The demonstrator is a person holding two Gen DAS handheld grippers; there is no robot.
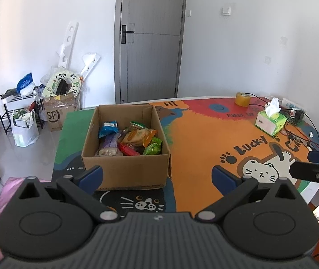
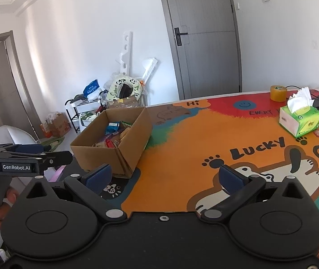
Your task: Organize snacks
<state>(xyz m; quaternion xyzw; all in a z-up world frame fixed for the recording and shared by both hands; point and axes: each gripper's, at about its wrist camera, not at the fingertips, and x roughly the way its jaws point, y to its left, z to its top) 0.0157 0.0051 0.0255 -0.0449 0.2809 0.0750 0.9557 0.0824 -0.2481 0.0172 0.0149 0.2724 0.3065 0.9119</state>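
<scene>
Left hand-held gripper (image 1: pixel 157 176), fingers spread and empty, faces an open cardboard box (image 1: pixel 125 170) of wrapped snacks (image 1: pixel 130 142) on the table (image 1: pixel 199 139). Right hand-held gripper (image 2: pixel 167 178), likewise released, hovers over the cat-print cover; a tissue pack (image 2: pixel 300 120) lies far right.
</scene>
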